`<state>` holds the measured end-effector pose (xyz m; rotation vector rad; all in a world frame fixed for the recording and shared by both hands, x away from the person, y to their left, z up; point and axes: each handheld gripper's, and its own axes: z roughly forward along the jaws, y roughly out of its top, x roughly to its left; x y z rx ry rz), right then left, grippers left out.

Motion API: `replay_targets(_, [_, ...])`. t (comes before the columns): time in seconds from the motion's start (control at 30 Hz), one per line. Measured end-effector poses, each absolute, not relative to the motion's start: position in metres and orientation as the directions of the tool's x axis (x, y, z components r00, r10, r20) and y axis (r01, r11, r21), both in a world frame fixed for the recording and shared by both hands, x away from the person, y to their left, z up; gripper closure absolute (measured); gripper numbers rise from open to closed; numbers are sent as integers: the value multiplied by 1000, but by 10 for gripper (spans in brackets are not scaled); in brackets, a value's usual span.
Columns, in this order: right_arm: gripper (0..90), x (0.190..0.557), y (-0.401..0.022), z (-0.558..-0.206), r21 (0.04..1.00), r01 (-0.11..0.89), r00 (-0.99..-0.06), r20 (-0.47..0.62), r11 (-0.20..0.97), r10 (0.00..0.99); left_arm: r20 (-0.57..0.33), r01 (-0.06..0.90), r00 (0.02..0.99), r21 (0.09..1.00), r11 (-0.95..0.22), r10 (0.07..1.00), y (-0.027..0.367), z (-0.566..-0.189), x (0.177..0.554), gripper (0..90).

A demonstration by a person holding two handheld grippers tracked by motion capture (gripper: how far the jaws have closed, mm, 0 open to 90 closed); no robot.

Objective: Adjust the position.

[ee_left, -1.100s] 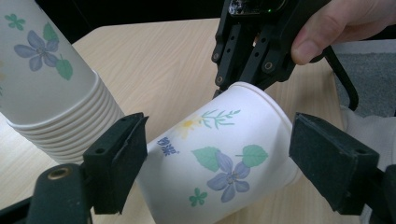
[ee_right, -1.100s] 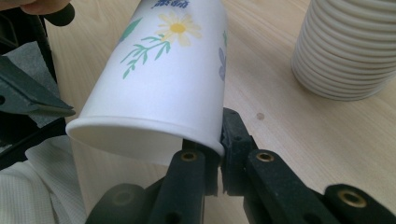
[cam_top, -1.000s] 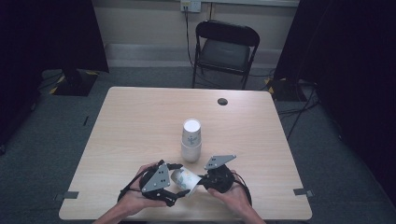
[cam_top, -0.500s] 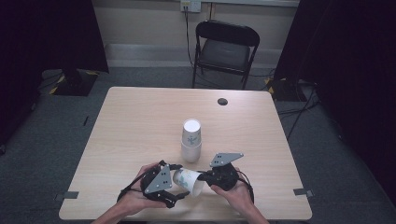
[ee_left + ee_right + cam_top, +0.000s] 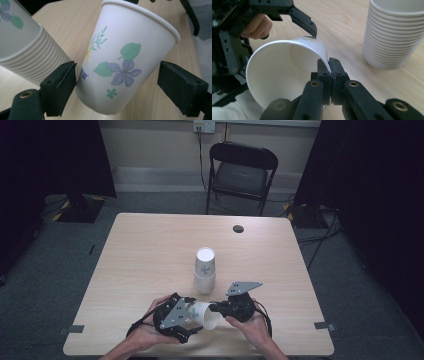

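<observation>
Right gripper [image 5: 329, 65] is clamped tight on the rim of a white paper cup with a blue-flower and green-leaf print [image 5: 204, 313], pinching one wall. The cup lies tipped on its side just above the light wooden worktop [image 5: 150, 250], near the front edge, between the two grippers. Left gripper [image 5: 117, 82] jaws have just been opening: they now straddle the cup's base end, one pad just beside it, the other well clear. A stack of matching ribbed paper cups [image 5: 205, 270] stands just behind.
</observation>
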<state>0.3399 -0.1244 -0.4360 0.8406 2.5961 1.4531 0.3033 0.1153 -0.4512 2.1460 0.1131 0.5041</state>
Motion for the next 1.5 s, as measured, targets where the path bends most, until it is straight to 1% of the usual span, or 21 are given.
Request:
replay_targets(0.07, [884, 339, -124, -435, 813, 423, -856, 213, 401, 471, 362, -142, 898, 776, -614, 250, 112, -450, 299, 180])
replay_targets(0.13, [884, 337, -121, -434, 813, 419, -861, 215, 404, 462, 371, -148, 896, 767, -624, 243, 111, -451, 298, 186])
replay_targets(0.17, [884, 337, -120, -435, 813, 420, -861, 216, 404, 461, 380, -155, 894, 761, -630, 239, 110, -452, 298, 203])
replay_targets(0.27, [883, 337, -119, -435, 811, 428, -857, 224, 399, 465, 379, -149, 893, 758, -635, 243, 110, -453, 299, 214])
replay_targets(0.47, [880, 339, -118, -435, 808, 445, -848, 240, 387, 472, 365, -126, 895, 758, -640, 257, 109, -454, 301, 205])
replay_targets(0.5, [880, 340, -116, -436, 804, 459, -842, 259, 377, 474, 369, -126, 894, 753, -646, 255, 109, -454, 302, 214])
replay_targets(0.63, [876, 341, -114, -435, 808, 458, -841, 259, 370, 476, 364, -119, 892, 761, -638, 267, 112, -453, 303, 225])
replay_targets(0.67, [872, 341, -113, -434, 810, 459, -839, 260, 365, 478, 326, -89, 902, 781, -618, 283, 114, -453, 305, 228])
replay_targets(0.77, [853, 341, -113, -433, 822, 451, -841, 261, 346, 475, 302, -68, 908, 792, -607, 291, 115, -451, 307, 242])
replay_targets(0.8, [844, 340, -113, -430, 839, 428, -849, 246, 337, 467, 255, -32, 918, 811, -584, 304, 117, -450, 309, 251])
replay_targets(0.83, [840, 340, -113, -430, 844, 422, -851, 243, 332, 465, 255, -32, 918, 811, -584, 304, 117, -450, 309, 254])
replay_targets(0.93, [837, 341, -114, -429, 851, 420, -851, 250, 314, 461, 172, 34, 930, 839, -543, 324, 121, -449, 313, 263])
replay_targets(0.97, [830, 341, -115, -429, 854, 420, -850, 253, 306, 461, 172, 34, 930, 839, -543, 324, 121, -449, 313, 264])
replay_targets(1.03, [818, 342, -116, -428, 859, 415, -851, 251, 299, 462, 121, 74, 934, 856, -511, 337, 123, -450, 316, 267])
replay_targets(1.07, [818, 342, -116, -428, 859, 415, -851, 251, 299, 462, 121, 74, 934, 856, -511, 337, 123, -450, 316, 267])
replay_targets(1.23, [778, 340, -118, -425, 883, 390, -858, 245, 261, 452, 1, 168, 933, 884, -436, 360, 128, -450, 320, 271])
replay_targets(1.33, [784, 340, -119, -424, 890, 378, -861, 238, 253, 450, -24, 184, 931, 892, -413, 363, 128, -449, 320, 271])
replay_targets(1.37, [802, 340, -119, -424, 891, 380, -859, 239, 250, 452, -30, 187, 932, 893, -409, 361, 128, -450, 319, 271])
replay_targets(1.43, [843, 340, -120, -424, 892, 381, -858, 243, 244, 453, -17, 176, 933, 891, -418, 358, 127, -450, 319, 273])
replay_targets(1.47, [861, 341, -120, -424, 883, 410, -847, 275, 229, 455, -6, 171, 931, 891, -421, 366, 126, -451, 317, 269])
replay_targets(1.5, [861, 341, -120, -424, 883, 410, -847, 275, 229, 455, 10, 161, 930, 887, -433, 367, 126, -450, 317, 269])
